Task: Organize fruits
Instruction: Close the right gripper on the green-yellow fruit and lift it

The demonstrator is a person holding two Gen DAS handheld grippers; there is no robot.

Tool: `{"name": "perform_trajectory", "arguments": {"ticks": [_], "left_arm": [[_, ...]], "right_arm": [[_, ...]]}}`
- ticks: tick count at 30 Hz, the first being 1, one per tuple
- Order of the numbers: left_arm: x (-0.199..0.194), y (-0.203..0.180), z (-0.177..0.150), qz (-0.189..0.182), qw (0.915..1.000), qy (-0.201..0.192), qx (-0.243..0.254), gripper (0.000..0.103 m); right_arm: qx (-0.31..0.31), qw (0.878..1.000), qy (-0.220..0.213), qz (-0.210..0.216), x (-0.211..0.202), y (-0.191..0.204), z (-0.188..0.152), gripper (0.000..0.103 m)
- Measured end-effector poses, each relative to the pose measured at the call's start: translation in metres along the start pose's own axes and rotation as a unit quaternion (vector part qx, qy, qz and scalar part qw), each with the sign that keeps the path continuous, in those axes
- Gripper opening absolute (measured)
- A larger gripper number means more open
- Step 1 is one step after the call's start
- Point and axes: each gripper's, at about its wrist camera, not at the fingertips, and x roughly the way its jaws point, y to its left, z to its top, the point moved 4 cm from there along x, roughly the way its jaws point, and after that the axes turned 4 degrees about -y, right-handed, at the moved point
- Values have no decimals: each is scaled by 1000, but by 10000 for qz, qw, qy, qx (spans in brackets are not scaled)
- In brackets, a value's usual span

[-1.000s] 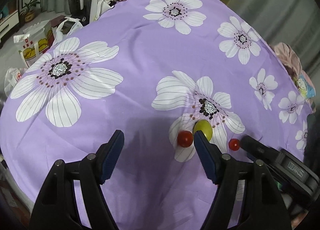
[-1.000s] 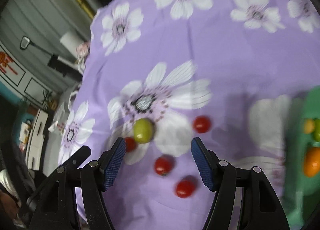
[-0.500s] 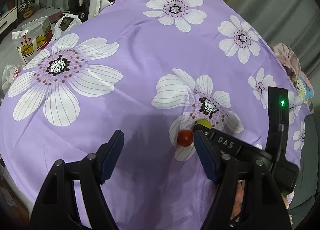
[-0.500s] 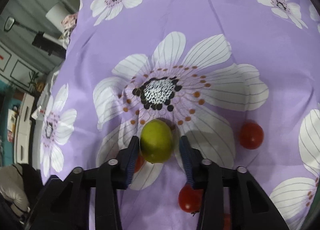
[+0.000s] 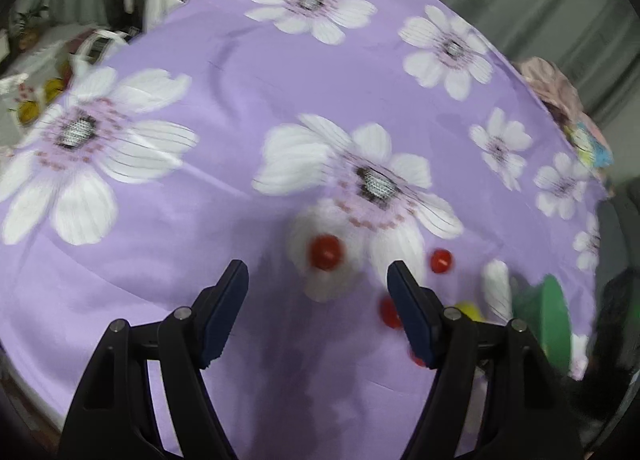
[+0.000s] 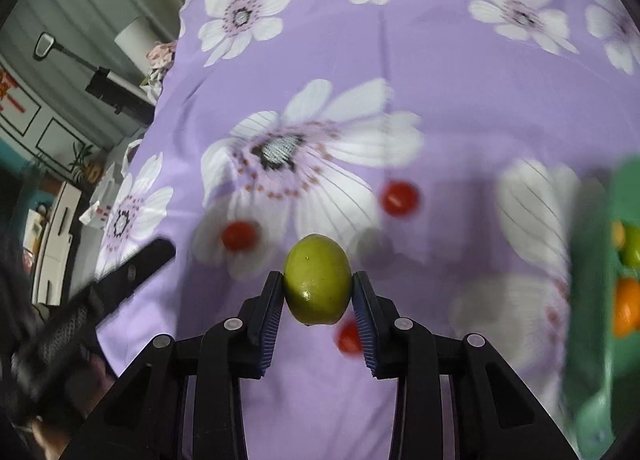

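Right gripper (image 6: 318, 292): jaws just closed, both pads now pressed on the sides of a green lime (image 6: 317, 279), fruit clear of the cloth, its shadow on the petals behind.
Lime in left wrist view: only a yellow-green sliver (image 5: 469, 310) past the right finger, blurred.
Left gripper (image 5: 318, 314): spread wide, nothing between the fingers, hovering over the cloth.
Cloth (image 6: 460, 72): purple with large white flowers, covering the whole surface.
Cherry tomatoes, right wrist view: one (image 6: 400, 199) on a white petal beyond the lime to the right; one (image 6: 239, 235) to the left, near the left gripper's dark finger; one (image 6: 349, 338) partly hidden behind the right pad.
Cherry tomatoes, left wrist view: one (image 5: 326, 252) just ahead of the open jaws; one (image 5: 441, 260) further right; one (image 5: 389, 312) touching the edge of the right finger in the picture.
Green tray (image 6: 624, 196): at the right edge, well apart from the lime, holding an orange fruit (image 6: 627, 310) and a green one (image 6: 632, 250); blurred.
Tray in left wrist view: green rim (image 5: 554, 324) at lower right.
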Motion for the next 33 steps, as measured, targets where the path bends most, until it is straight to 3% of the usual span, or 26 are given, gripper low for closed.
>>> {"name": "perform_trajectory", "arguments": {"ticks": [3,21,29,33], "left_arm": [[4,-11,-7,-136,9998,115,100,72],[27,-46,-34,103,9964,406,733,71],[31,-62,-44,-19,9937,496,1000,69],[34,-70,-51,-137,9914,631,1134,57]], "right_arm": [[128,9997,200,-15,5,-14,-11,36],[379,9965,735,-111,19,-46,-18,36],[408,9982,431,84,3,-52,-11,36],[489,9983,205,241,0,-53,-5,36]]}}
